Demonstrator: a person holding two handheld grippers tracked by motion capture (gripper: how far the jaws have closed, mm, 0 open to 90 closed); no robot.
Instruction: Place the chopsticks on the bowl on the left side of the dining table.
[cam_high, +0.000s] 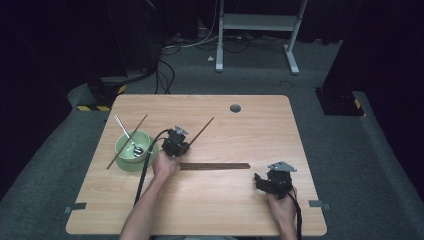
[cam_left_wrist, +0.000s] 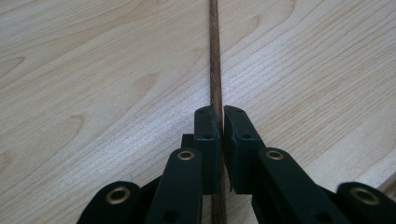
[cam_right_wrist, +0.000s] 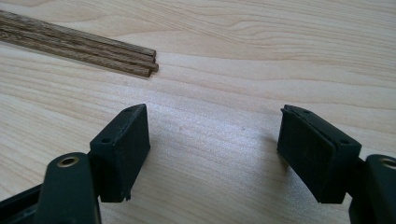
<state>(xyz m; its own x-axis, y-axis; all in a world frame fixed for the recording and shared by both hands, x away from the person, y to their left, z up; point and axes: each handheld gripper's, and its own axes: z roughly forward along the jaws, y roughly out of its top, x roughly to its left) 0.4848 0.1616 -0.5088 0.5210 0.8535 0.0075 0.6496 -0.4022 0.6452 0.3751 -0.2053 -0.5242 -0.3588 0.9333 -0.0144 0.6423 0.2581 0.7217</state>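
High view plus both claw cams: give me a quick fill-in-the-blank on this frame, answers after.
1. The left claw is shut on a single ____.
2. The right claw hovers with its jaws ____.
3. The spoon rests in the ____ bowl.
4. The bundle of sticks lies flat on the ____.

Missing words: chopstick; open; green; table
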